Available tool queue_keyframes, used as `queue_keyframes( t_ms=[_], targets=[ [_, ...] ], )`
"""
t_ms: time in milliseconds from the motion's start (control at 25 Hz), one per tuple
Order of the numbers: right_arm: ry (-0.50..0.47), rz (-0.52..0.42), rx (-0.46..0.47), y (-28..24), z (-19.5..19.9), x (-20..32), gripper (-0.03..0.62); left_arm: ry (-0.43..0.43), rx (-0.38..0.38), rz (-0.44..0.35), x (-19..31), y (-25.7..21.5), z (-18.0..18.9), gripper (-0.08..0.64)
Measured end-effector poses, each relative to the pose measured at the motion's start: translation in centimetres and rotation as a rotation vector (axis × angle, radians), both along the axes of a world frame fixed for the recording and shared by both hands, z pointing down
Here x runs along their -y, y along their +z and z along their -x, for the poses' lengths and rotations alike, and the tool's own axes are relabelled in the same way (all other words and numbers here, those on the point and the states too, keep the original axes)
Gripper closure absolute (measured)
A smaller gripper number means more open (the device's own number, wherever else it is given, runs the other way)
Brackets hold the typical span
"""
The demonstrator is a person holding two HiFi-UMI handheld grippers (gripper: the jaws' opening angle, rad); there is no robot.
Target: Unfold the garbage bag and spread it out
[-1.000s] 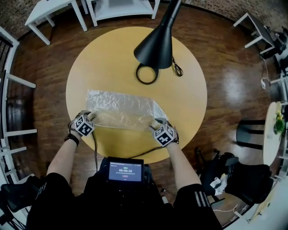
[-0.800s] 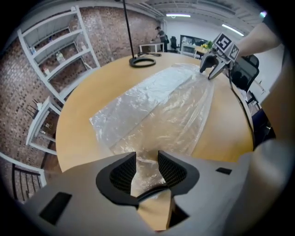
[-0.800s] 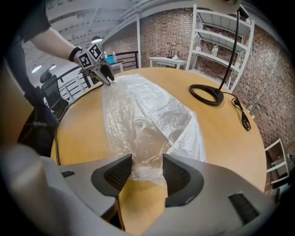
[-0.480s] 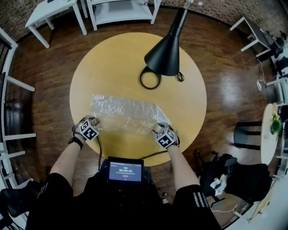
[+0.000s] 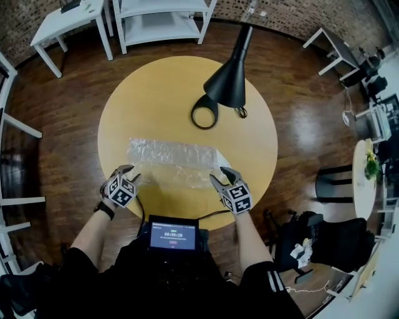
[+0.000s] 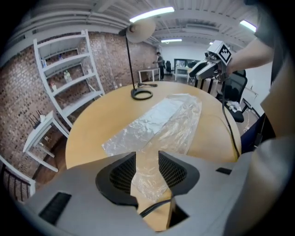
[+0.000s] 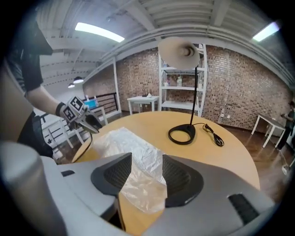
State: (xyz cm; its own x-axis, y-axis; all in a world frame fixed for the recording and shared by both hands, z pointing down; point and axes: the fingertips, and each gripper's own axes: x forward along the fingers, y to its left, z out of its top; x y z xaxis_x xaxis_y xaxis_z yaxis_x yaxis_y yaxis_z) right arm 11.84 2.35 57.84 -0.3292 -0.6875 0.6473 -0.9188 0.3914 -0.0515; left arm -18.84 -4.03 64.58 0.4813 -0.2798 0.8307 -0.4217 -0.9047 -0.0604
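Note:
A clear, crinkled garbage bag lies flat as a long strip across the round wooden table. Just short of the bag's near left corner, my left gripper stands open. My right gripper is open too, at the near right corner. In the left gripper view the bag shows on the table through the gap of the left gripper, with nothing pinched. The right gripper view likewise has the bag lying loose under the spread right gripper.
A black desk lamp leans over the far side of the table, its ring base and cord just beyond the bag. A small screen sits at the person's chest. White shelves and side tables stand behind; a cable hangs off the table's near edge.
Both grippers have drawn back from the bag's near edge toward the person. The bag stays spread flat on the table.

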Motion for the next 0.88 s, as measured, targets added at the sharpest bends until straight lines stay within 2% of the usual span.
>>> queue_keyframes(
  t_ms=[120, 200, 280, 440, 680, 880],
  targets=[
    [0.076, -0.055, 0.134, -3.3, 1.3, -0.5, 0.351, 0.002, -0.055, -0.01, -0.7, -1.9, 0.5, 0.399],
    [0.118, -0.094, 0.18, -5.3, 1.8, -1.0, 0.355, 0.001, -0.086, -0.019, -1.2, -3.1, 0.7, 0.399],
    [0.121, -0.115, 0.178, -6.7, 2.2, -1.8, 0.37, -0.014, -0.125, -0.019, -2.0, -4.4, 0.8, 0.399],
    [0.072, -0.102, 0.124, -7.2, 3.4, -4.4, 0.377, -0.044, -0.196, -0.045, -4.1, -6.6, 0.7, 0.399],
    [0.04, -0.15, 0.157, -9.2, 4.8, -8.4, 0.38, -0.11, -0.208, -0.073, -7.9, -9.5, 2.2, 0.399],
    [0.025, -0.212, 0.188, -10.9, 4.9, -12.5, 0.383, -0.156, -0.232, -0.097, -12.6, -11.7, 1.6, 0.399]
  ],
)
